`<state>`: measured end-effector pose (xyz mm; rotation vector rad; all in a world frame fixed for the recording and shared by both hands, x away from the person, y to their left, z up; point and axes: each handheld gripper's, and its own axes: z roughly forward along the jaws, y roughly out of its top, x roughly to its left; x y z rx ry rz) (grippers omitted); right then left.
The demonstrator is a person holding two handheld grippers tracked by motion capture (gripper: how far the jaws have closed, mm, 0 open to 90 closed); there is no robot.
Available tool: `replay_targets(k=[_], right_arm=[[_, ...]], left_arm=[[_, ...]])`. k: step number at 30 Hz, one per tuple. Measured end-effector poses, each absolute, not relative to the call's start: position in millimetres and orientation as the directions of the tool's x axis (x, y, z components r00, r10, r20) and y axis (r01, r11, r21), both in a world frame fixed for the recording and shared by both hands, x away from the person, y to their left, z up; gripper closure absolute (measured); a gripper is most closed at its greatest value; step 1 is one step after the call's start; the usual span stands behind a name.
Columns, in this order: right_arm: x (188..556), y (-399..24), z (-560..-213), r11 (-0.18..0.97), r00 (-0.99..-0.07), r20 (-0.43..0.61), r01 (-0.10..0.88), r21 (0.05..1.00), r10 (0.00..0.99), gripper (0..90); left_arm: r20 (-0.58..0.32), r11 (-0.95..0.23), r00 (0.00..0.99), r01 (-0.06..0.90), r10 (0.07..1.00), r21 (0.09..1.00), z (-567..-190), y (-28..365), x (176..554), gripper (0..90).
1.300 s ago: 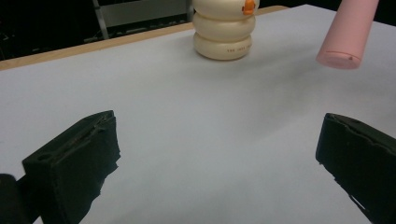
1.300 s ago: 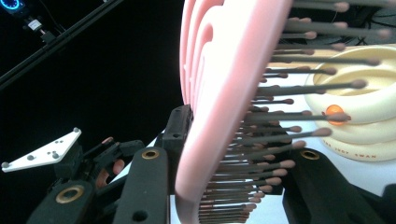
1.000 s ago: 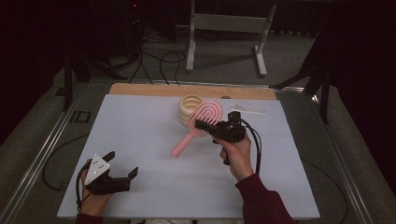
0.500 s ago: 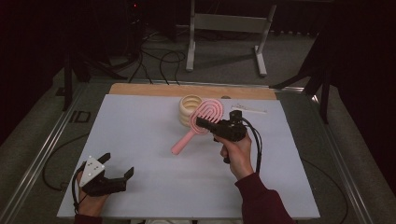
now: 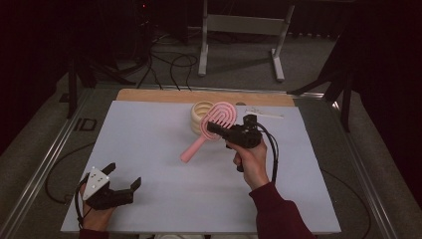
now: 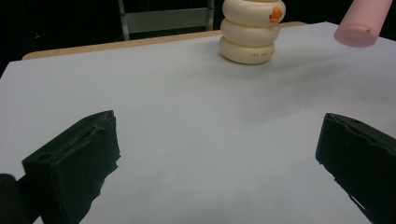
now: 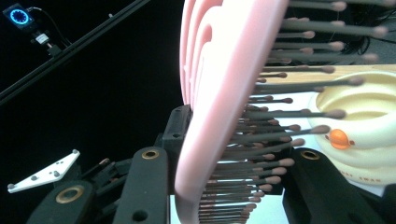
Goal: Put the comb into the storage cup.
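A pink hairbrush (image 5: 197,146) hangs tilted above the white mat, handle pointing down to the left. My right gripper (image 5: 212,127) is shut on its looped head, right beside a cream ribbed holder (image 5: 198,117) with an orange duck mark. In the right gripper view the brush (image 7: 219,102) sits between both jaws, bristles toward the holder (image 7: 369,116). My left gripper (image 5: 124,175) rests open near the mat's front left corner with nothing between its jaws. The left gripper view shows that gripper (image 6: 218,123) facing the holder (image 6: 250,32) and the brush's handle end (image 6: 362,23).
A white mat (image 5: 149,134) covers the table, with a wooden board (image 5: 149,94) along its far edge. A small white item (image 5: 264,113) lies at the back right. Metal rails (image 5: 50,159) run along the table's sides. A stand (image 5: 239,25) and cables are on the floor behind.
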<state>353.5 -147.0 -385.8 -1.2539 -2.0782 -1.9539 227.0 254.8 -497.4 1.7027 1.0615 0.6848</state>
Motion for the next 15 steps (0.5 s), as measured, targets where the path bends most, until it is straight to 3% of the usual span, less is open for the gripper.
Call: replay_targets(k=[15], right_arm=[[360,-142,-373,-0.12,-0.677,0.524,0.549,0.827,0.517,63.6]], left_arm=[[-0.027,-0.143,0.455,0.335,0.89,0.931,-499,253,228,0.1]])
